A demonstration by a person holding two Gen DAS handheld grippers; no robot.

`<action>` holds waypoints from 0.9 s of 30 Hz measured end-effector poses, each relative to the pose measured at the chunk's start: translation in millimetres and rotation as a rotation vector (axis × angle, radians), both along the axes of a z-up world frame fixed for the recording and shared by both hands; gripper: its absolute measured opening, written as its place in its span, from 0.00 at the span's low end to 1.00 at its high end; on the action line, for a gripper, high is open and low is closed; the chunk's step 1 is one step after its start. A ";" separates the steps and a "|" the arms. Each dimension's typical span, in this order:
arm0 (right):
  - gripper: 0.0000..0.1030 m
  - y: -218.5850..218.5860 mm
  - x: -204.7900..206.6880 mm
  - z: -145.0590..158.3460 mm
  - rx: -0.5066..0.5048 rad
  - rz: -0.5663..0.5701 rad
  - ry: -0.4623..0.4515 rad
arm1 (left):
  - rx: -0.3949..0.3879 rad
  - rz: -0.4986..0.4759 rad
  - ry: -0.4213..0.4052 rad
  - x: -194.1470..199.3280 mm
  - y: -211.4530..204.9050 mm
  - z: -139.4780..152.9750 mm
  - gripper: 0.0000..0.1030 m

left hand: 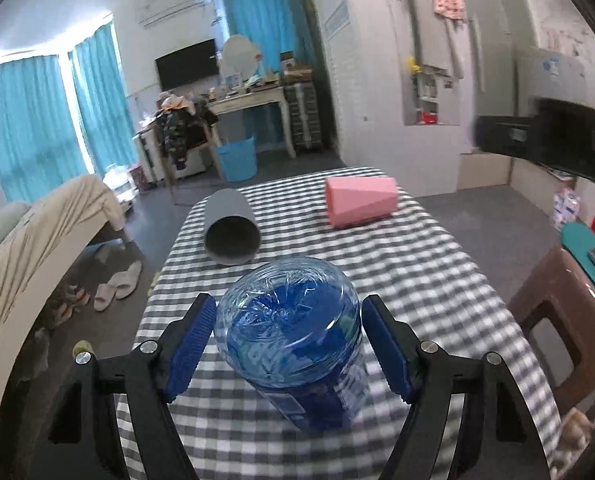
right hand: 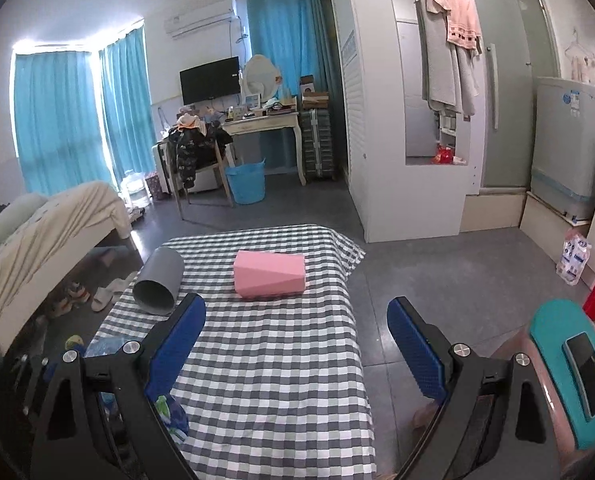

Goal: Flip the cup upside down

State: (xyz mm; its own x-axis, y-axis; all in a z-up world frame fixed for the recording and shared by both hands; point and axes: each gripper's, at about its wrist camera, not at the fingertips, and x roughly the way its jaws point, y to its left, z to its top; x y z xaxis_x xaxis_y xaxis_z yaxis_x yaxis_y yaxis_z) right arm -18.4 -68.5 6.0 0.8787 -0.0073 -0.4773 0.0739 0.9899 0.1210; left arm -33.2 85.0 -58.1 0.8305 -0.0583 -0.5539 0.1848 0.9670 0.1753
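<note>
Left gripper: jaws spread either side of the blue cup; pads look just clear of its walls, not clamping, contact can't be ruled out.
Right gripper: wide apart, holding nothing, hovering over the desk's right edge, aimed toward the pink cup.
Blue cup: transparent blue plastic, standing on the near part of the desk with its ribbed base facing up, so it looks already upside down; only a sliver shows at the lower left of the right wrist view.
Grey cup: lying on its side at the far left of the desk, open mouth toward the camera.
Pink cup: faceted, on its side at the far right, well apart from the grey one.
Progress: judged one of three done; grey and pink not yet inverted.
Left to do: release blue if held, then pick up, turn and set down each lying cup mouth down.
Surroundings: checked cloth on desk, bed to the left, brown stool to the right.
</note>
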 end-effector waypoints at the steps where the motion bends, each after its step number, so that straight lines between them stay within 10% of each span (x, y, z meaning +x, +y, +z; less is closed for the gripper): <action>1: 0.90 -0.3 -0.4 0.5 0.008 0.003 -0.001 | -0.003 -0.007 0.002 -2.1 -0.2 -0.2 0.76; 7: 0.90 -1.4 -3.7 2.2 0.012 0.009 -0.006 | -0.018 -0.018 -0.028 -10.3 1.7 3.0 0.89; 16: 0.90 -1.9 -2.0 0.7 0.022 0.008 0.009 | -0.138 -0.022 0.140 0.2 10.6 -41.1 0.91; 21: 0.90 -0.1 0.3 -0.3 0.015 0.012 0.016 | -0.239 -0.006 0.214 9.8 19.8 -58.4 0.70; 27: 0.90 0.4 5.7 -3.9 0.011 0.009 0.034 | -0.188 -0.012 0.172 9.2 12.2 -53.6 0.69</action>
State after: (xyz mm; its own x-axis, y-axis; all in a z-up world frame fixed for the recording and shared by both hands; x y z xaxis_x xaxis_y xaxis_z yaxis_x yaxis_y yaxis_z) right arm -12.7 -68.1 2.1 0.8619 0.0058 -0.5071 0.0694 0.9892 0.1294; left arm -24.0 97.2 -111.7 0.7238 -0.1826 -0.6654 0.2080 0.9772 -0.0419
